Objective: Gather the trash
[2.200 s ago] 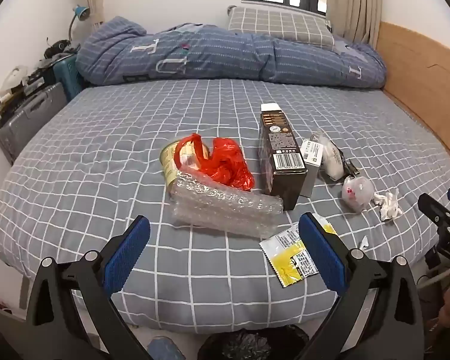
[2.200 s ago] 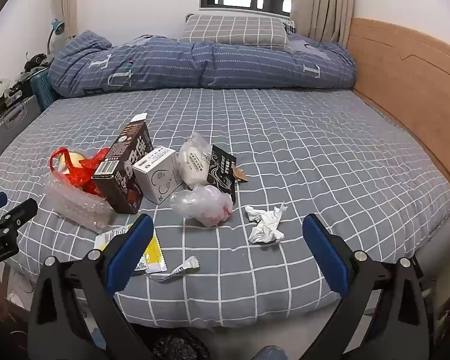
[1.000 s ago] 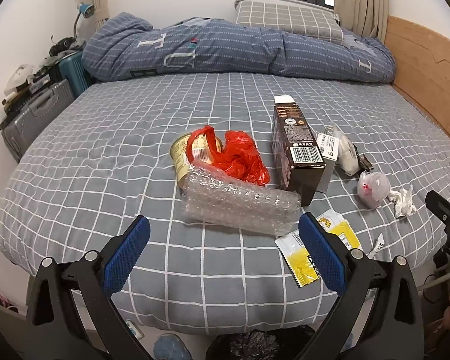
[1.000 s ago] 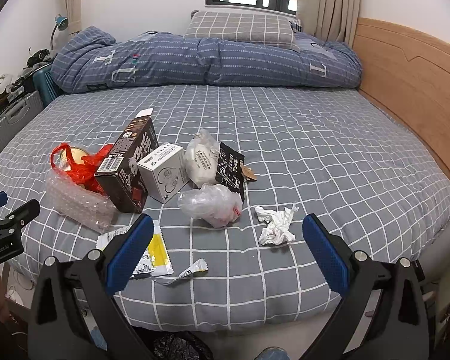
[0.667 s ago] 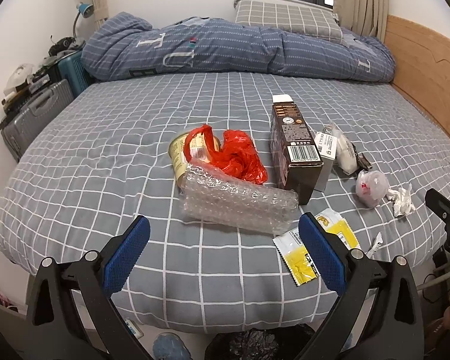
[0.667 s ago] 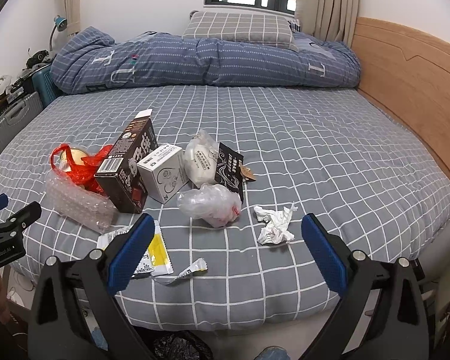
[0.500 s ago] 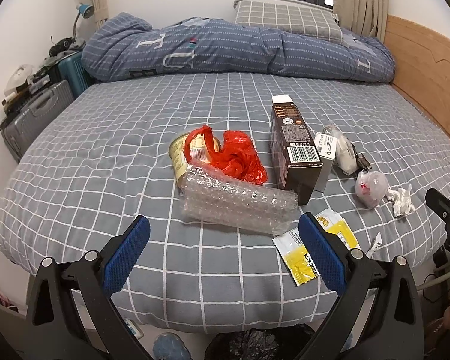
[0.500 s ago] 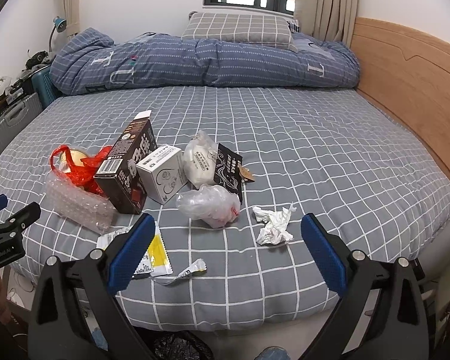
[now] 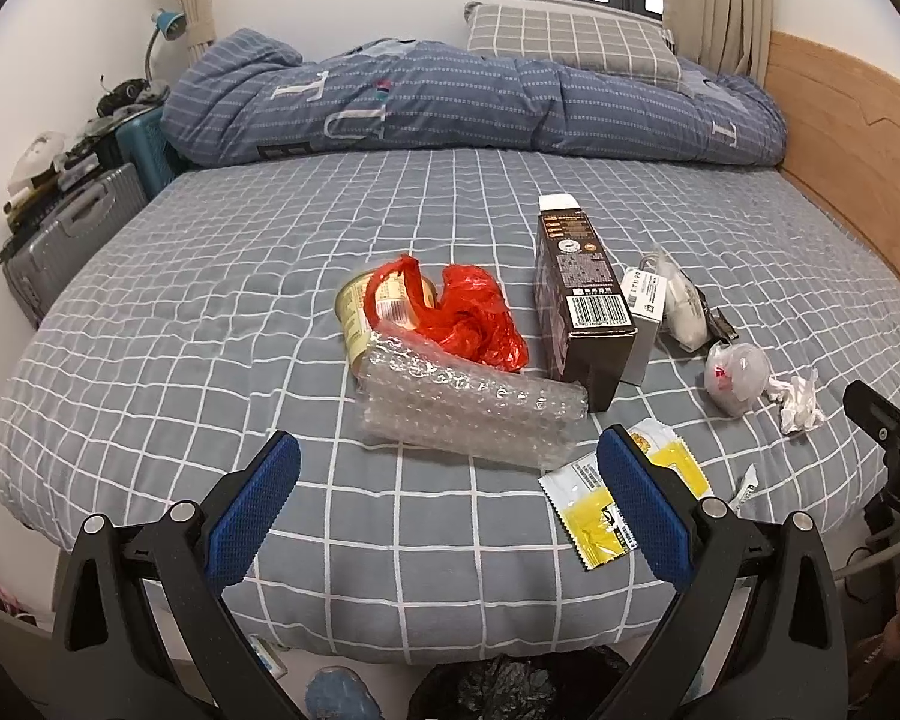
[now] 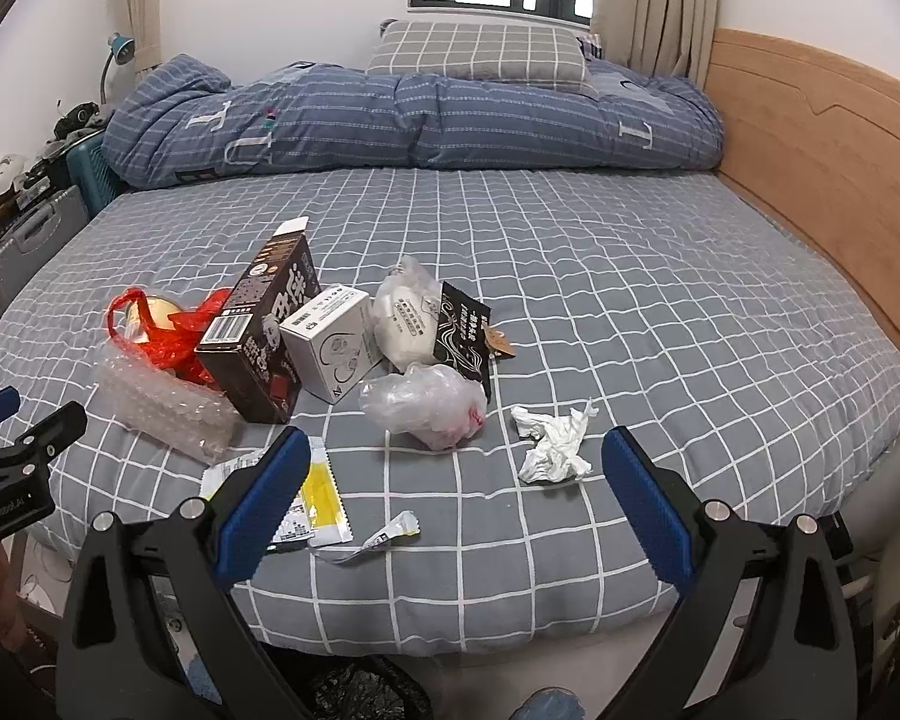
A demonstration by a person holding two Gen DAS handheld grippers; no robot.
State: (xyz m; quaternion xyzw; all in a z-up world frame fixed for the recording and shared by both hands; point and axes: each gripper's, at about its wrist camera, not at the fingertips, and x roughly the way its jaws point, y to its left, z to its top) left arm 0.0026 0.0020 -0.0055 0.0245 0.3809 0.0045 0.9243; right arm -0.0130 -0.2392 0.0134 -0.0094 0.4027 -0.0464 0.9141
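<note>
Trash lies on the grey checked bed: a bubble-wrap roll, a red plastic bag over a tin can, a dark carton, a white box, a yellow sachet, a clear crumpled bag and a crumpled tissue. My left gripper hovers open at the bed's near edge, in front of the bubble wrap. My right gripper is open too, just short of the clear bag and tissue. Neither holds anything.
A black-lined bin stands on the floor below the bed's edge. A folded blue duvet and pillow lie at the far side, a wooden headboard at right, suitcases at left.
Both views have drifted only slightly over the last second; earlier the grippers pulled back a little from the bed. No item has moved, and both grippers stay open.
</note>
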